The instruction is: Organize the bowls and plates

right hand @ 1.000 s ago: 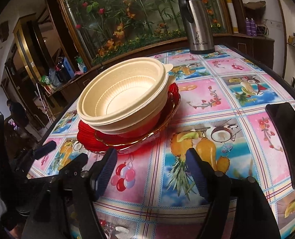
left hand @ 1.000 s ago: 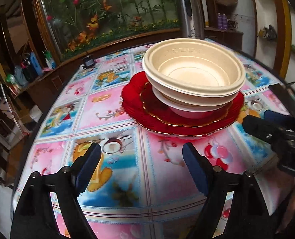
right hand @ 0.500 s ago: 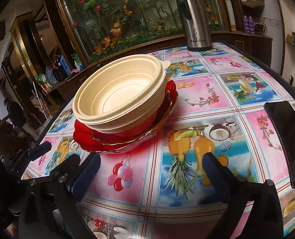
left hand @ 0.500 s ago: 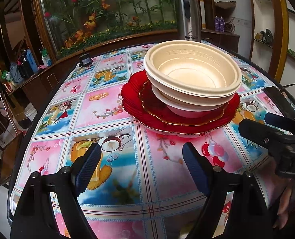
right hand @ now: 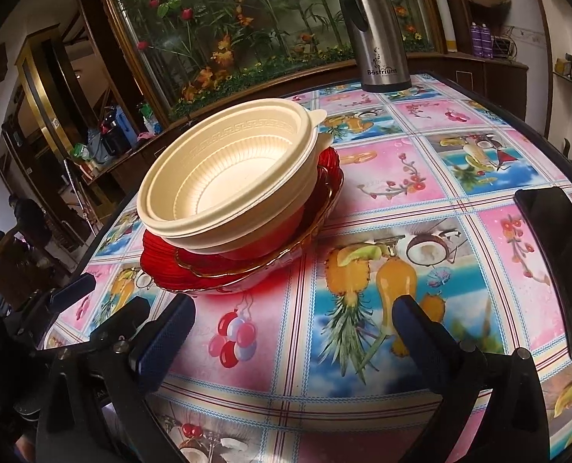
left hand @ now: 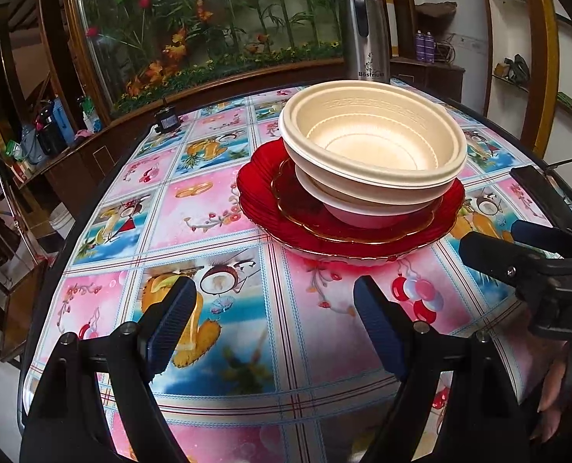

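Cream bowls (left hand: 371, 142) sit nested on stacked red plates (left hand: 259, 196) in the middle of the table. The same stack shows in the right wrist view, bowls (right hand: 228, 173) on plates (right hand: 162, 258). My left gripper (left hand: 274, 328) is open and empty, low over the tablecloth, in front of the stack. My right gripper (right hand: 293, 335) is open and empty, to the right of the stack. It also shows at the right edge of the left wrist view (left hand: 517, 247).
A steel thermos (right hand: 374, 31) stands at the table's far edge. A black phone (right hand: 556, 266) lies near the right edge. A planter with flowers (left hand: 209, 31) runs behind the table. The tablecloth (left hand: 209, 208) has fruit prints.
My right gripper has opened wider. Both grippers have drawn back slightly from the stack, which has not moved.
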